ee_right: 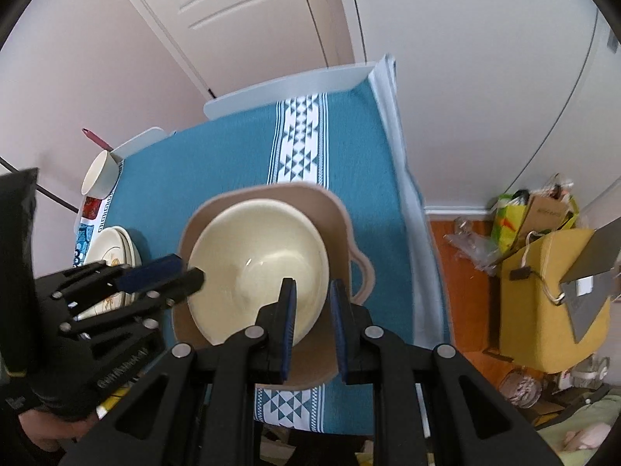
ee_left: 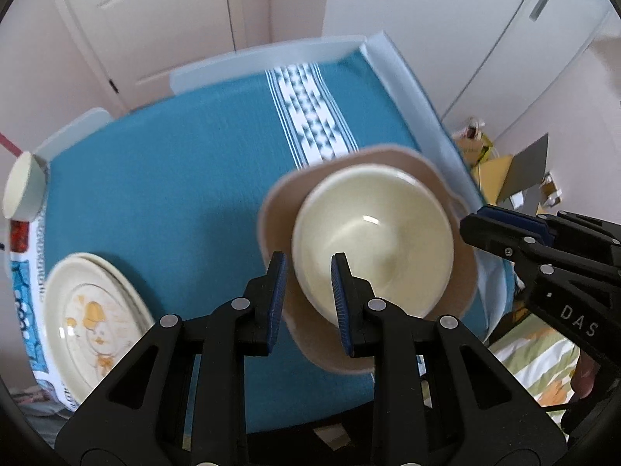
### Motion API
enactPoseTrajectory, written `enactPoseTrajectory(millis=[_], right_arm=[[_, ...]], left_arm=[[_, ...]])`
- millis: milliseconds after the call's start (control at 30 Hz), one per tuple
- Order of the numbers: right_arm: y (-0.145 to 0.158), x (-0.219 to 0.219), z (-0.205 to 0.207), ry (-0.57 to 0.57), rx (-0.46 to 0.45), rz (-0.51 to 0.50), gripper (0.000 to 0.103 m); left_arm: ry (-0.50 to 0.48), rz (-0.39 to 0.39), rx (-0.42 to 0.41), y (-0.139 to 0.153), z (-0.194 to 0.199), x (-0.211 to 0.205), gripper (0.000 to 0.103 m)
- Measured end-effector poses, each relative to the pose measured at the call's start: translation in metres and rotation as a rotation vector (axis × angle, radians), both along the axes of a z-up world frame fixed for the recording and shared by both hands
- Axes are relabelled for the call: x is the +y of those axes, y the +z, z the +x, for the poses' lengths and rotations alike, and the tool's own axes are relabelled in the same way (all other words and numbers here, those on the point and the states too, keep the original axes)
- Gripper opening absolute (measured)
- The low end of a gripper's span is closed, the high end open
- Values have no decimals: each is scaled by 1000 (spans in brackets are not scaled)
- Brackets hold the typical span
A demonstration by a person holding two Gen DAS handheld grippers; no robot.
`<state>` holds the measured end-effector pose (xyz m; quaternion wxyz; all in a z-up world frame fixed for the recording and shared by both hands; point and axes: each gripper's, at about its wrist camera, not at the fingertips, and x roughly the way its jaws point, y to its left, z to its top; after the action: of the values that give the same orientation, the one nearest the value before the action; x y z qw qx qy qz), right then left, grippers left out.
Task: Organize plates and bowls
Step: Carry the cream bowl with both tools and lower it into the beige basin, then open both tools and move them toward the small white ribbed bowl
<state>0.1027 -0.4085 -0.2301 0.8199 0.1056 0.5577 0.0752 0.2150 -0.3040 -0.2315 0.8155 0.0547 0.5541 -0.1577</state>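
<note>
A cream bowl [ee_left: 372, 240] sits inside a larger tan bowl with a small side handle [ee_left: 275, 213] on the blue tablecloth; both also show in the right wrist view, the cream bowl [ee_right: 256, 264] and the tan bowl [ee_right: 310, 202]. My left gripper [ee_left: 308, 295] is open, its fingers astride the near left rim of the cream bowl. My right gripper [ee_right: 312, 322] is open, its fingers astride the cream bowl's near right rim. Stacked cream plates with an orange print [ee_left: 89, 318] lie at the left [ee_right: 112, 248].
A white cup [ee_left: 23, 190] stands at the table's left edge [ee_right: 99, 178]. The teal tablecloth [ee_left: 186, 178] has a white patterned stripe. Bags and a yellow seat [ee_right: 543, 272] stand on the floor at the right. A door and white cabinets are behind the table.
</note>
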Motion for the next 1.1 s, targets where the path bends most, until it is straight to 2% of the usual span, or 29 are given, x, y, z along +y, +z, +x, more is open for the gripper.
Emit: enactPoseTrajectory(millis=[67, 167, 200, 233, 267, 300, 333, 367, 400, 433, 533, 667, 767, 867, 967, 1100], right_arm=[[14, 1, -1, 6, -34, 18, 16], [40, 12, 4, 43, -108, 47, 16], [47, 16, 6, 59, -132, 58, 16], [55, 22, 9, 79, -157, 70, 17], [66, 31, 15, 106, -187, 91, 17], [72, 37, 19, 126, -205, 105, 26], [79, 45, 23, 147, -224, 119, 45], [87, 57, 30, 177, -249, 136, 58], [93, 65, 33, 198, -266, 148, 83], [98, 74, 37, 222, -286, 161, 91], [110, 112, 48, 314, -324, 168, 91], [123, 177, 68, 441, -388, 89, 91], [133, 214, 90, 482, -396, 87, 91], [140, 251, 119, 488, -390, 81, 91], [132, 293, 155, 528, -330, 54, 91], [95, 346, 199, 563, -208, 55, 91]], left_arm=[[18, -17, -28, 14, -2, 10, 20], [81, -43, -103, 45, -7, 38, 31], [106, -43, -131, 54, -8, 47, 47], [142, -37, -168, 65, -11, 59, 74], [186, -27, -216, 77, -14, 73, 86], [226, -19, -259, 86, -17, 86, 100], [264, -17, -299, 95, -22, 100, 102], [293, -18, -322, 102, -25, 112, 102], [335, -18, -336, 109, -28, 131, 102], [370, -17, -341, 113, -29, 144, 102], [492, -26, -337, 122, -28, 194, 102], [630, -56, -336, 134, -14, 266, 102], [701, -92, -328, 132, -5, 311, 102], [773, -126, -293, 117, 10, 355, 102], [795, -154, -241, 95, 26, 387, 99], [804, -241, -153, 51, 59, 419, 77]])
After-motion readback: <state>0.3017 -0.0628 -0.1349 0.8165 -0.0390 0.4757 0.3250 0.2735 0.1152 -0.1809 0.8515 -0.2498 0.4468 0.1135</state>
